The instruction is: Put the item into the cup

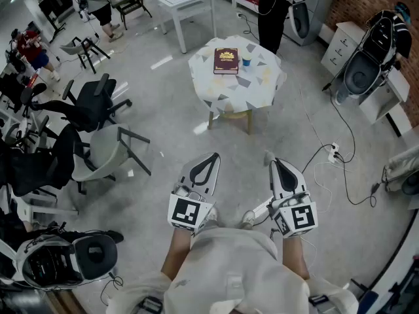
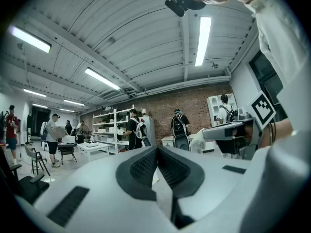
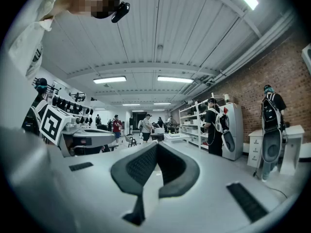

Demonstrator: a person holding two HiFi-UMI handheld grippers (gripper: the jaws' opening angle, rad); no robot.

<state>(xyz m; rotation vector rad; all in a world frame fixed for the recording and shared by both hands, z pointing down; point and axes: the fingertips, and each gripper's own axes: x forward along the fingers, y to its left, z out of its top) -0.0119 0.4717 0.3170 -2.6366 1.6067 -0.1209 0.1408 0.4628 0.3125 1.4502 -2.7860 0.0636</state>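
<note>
My left gripper (image 1: 211, 159) and right gripper (image 1: 275, 164) are both closed on nothing, well short of the book (image 1: 226, 61). The blue cup (image 1: 246, 61) stands just beside that book and is probably light and easily tipped. The item itself is too small to pick out, so I can't yet judge where to grip it.

**A:** Pretty bright and even, all from the ceiling tube lights (image 2: 201, 40). The floor (image 1: 157, 97) has a few glare patches, and shadows are soft.

**B:** Yep, and both gripper views are heavy fisheye with black corners. The left gripper (image 2: 157, 150) looks blurry up close.
</note>
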